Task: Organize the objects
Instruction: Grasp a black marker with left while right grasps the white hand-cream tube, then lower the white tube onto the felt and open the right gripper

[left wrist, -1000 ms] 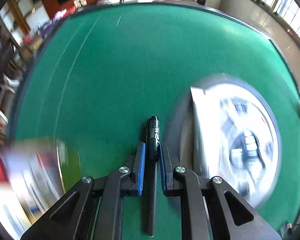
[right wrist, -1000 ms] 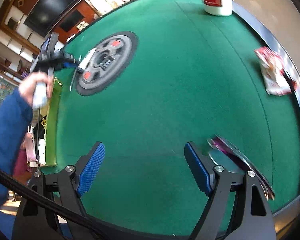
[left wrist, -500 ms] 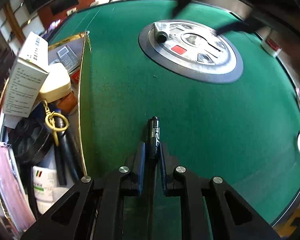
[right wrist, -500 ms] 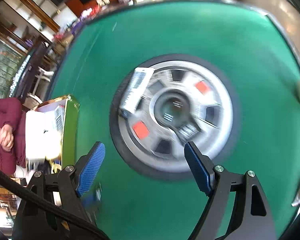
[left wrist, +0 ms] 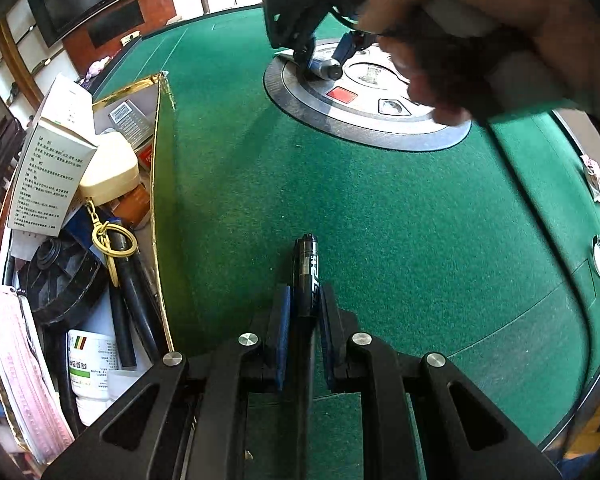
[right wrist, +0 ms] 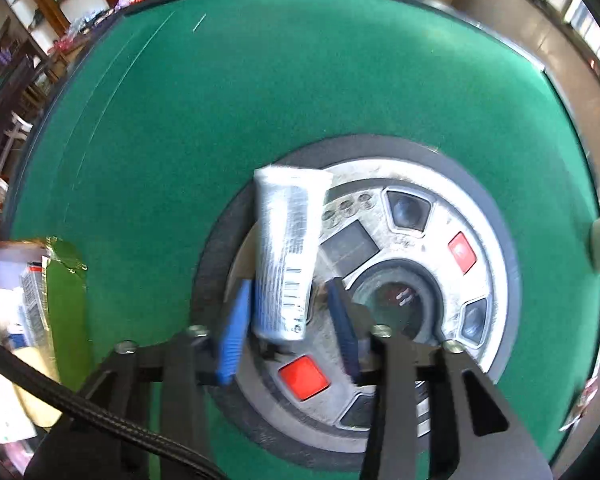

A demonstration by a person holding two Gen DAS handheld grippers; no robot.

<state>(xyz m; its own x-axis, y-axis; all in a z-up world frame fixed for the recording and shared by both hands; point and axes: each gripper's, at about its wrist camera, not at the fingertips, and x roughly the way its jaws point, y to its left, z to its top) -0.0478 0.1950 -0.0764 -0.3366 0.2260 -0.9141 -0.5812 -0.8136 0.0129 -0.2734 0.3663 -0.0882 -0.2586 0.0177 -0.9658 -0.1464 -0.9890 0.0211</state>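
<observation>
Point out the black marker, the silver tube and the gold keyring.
black marker (left wrist: 309, 272), left wrist view, on its printed barrel ahead of the pads.
silver tube (right wrist: 286, 256), right wrist view, mid-body above the barcode.
gold keyring (left wrist: 114, 240), left wrist view, on the ring inside the box.

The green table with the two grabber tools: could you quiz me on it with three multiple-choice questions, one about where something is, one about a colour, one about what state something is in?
1. Where does the silver tube lie?
A. on the round centre disc of the table
B. inside the box
C. on the floor

2. What colour are the square buttons on that disc?
A. yellow
B. red
C. white

3. What is the left gripper doing?
A. standing open and empty
B. clamped shut on a black marker
C. gripping a keyring

Answers: 1 A, the tube rests across the disc's rim, between the right gripper's fingers. 2 B, both squares are plainly red. 3 B, the marker sticks out from between the closed pads.
</observation>
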